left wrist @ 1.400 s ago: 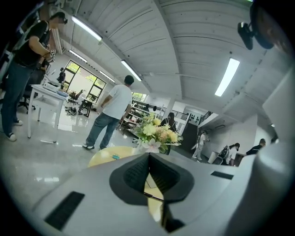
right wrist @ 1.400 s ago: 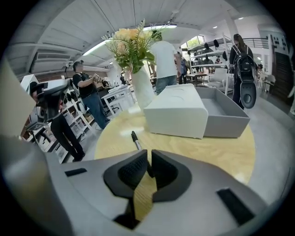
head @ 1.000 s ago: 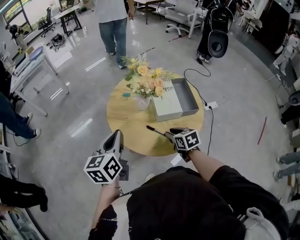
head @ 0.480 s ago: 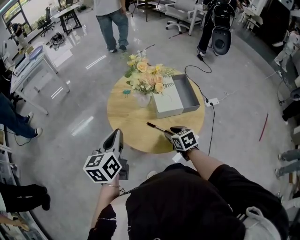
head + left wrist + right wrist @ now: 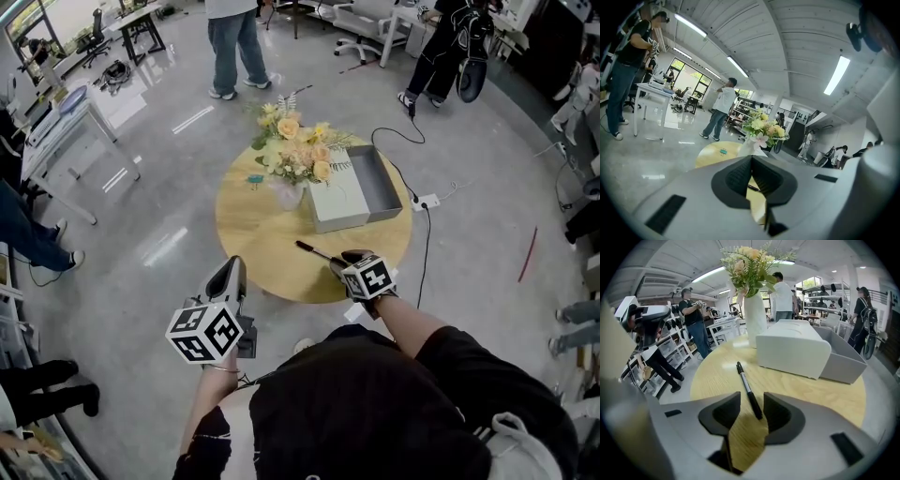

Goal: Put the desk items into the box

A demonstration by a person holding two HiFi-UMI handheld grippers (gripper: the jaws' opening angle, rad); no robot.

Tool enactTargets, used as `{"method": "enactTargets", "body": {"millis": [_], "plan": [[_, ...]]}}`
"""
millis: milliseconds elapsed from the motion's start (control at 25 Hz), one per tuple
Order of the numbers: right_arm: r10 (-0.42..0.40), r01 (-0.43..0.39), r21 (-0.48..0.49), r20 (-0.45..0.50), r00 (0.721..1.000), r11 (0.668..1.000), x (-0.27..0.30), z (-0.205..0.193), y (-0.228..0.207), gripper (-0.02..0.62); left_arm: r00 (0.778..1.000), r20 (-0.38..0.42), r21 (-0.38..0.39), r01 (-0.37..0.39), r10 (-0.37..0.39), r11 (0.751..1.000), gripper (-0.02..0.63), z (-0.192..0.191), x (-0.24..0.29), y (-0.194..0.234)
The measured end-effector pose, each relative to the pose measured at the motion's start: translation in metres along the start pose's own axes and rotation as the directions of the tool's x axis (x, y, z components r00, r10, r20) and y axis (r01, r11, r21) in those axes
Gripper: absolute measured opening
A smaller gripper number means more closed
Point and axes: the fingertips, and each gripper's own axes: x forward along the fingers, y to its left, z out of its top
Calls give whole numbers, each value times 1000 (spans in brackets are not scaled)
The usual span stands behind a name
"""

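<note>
Straddling the pen (image 5: 312,251), hiding its end — right gripper (image 5: 337,266), just opened.

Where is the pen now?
Head view: the pen lies on the table's near side, before the box, its near end between the jaws of the right gripper, which have just been opening.

Glossy grey floor (image 5: 173,192), white desk (image 5: 58,131), ceiling striplights (image 5: 836,75)

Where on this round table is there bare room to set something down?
Bare wood: the near-left of the table, between pen, vase and near rim. Crowded: the far right, where vase, white box and grey box stand together.
</note>
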Motion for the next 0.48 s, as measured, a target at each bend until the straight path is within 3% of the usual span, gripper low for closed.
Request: {"method": "enactTargets", "body": {"millis": [480], "plan": [[-43, 39, -58, -62, 997, 998, 5, -10, -7, 141, 1000, -12, 0, -2, 2, 1000, 11, -2, 2, 4]]}}
